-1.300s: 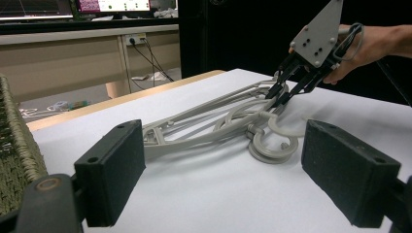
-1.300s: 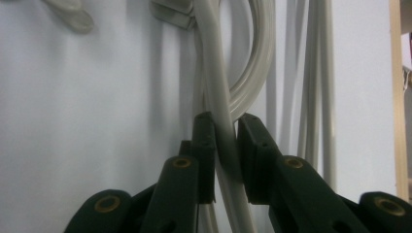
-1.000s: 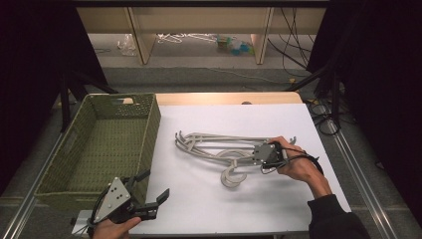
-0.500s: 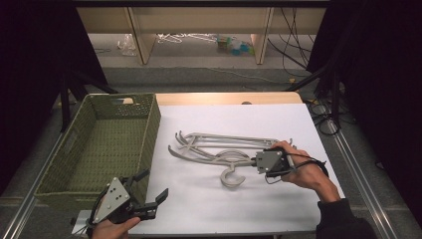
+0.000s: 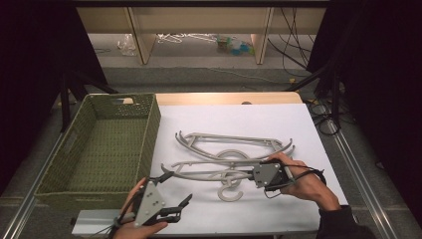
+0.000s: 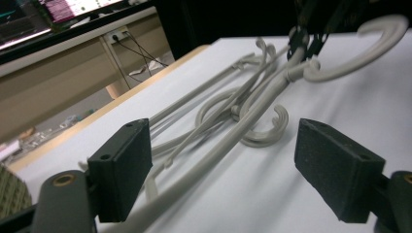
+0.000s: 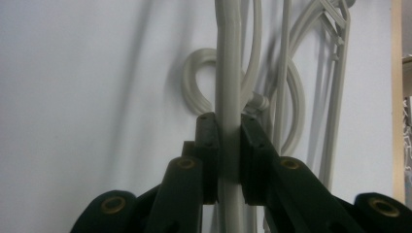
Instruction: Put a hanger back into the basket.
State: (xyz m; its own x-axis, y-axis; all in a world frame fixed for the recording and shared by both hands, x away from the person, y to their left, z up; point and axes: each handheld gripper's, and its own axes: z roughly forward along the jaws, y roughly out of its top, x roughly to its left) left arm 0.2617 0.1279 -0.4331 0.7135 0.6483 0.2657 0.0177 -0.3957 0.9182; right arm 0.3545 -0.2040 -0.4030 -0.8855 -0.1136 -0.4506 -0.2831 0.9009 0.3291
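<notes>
Right gripper [image 5: 250, 175]: we see its jaws pinching the bar of the near grey hanger [image 5: 209, 174].
Left gripper [image 5: 178, 196]: jaws spread wide, holding nothing, near the table's [image 5: 298, 124] front edge.
Far hanger [image 5: 234, 142]: lies on the white tabletop, beside the green basket [image 5: 149, 127].
Writing: we can read none.

Legible text, labels, brands, numbers, signs: none. A lit screen [image 6: 63, 7] at the top left of the left gripper view carries coloured rows too blurred to read. The pale tag [image 5: 128, 100] at the far end of the green basket [image 5: 69, 149] shows no readable marking.
</notes>
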